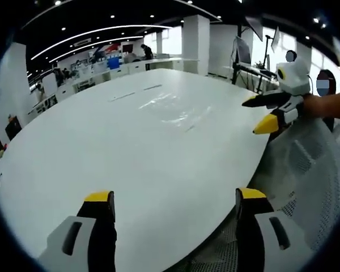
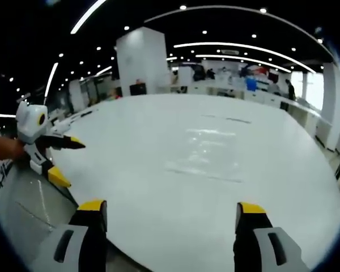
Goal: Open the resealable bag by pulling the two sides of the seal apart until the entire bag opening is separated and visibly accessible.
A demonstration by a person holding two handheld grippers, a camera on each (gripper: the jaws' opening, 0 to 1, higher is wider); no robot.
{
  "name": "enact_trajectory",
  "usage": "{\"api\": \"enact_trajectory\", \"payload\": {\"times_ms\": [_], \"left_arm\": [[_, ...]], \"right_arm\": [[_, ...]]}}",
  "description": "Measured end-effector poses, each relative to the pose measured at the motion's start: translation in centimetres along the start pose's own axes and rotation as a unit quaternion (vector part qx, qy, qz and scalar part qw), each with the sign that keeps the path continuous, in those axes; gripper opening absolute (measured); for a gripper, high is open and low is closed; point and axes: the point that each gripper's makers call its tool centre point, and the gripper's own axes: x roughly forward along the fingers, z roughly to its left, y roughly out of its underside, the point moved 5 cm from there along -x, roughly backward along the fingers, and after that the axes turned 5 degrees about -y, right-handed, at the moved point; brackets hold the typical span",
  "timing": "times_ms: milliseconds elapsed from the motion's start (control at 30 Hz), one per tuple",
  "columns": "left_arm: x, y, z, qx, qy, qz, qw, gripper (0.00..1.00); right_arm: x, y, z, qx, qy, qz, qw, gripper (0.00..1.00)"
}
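A clear resealable bag [image 1: 173, 110] lies flat on the white table [image 1: 102, 147], hard to make out apart from its glints. In the right gripper view the bag [image 2: 207, 150] sits mid-table, ahead of the jaws. My left gripper [image 1: 175, 195] is open over the table's near edge, holding nothing, well short of the bag. My right gripper [image 2: 171, 207] is open too, with nothing between its yellow-tipped jaws. Each shows in the other's view: the right gripper [image 1: 254, 116] at the table's right edge, the left gripper [image 2: 68, 164] at the left edge, both open.
A grey mesh chair [image 1: 306, 170] stands by the table's right edge. Two thin strips [image 1: 133, 92] lie on the table beyond the bag. White pillars [image 2: 141, 62] and office desks [image 2: 238, 85] stand behind. A person's hand [image 1: 328, 105] holds the right gripper.
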Motion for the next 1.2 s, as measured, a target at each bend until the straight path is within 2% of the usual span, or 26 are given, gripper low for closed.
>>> {"api": "enact_trajectory", "payload": {"times_ms": [567,1200], "left_arm": [[-0.14,-0.06,0.21,-0.002,-0.005,-0.003,1.0000,0.86],[-0.03,0.15,0.18,0.006,-0.006,0.004,1.0000,0.85]], "right_arm": [[0.05,0.12,0.19,-0.006,-0.004,0.007,0.9999,0.93],[0.01,0.04,0.23,0.007,-0.009,0.003,0.9999,0.94]]}}
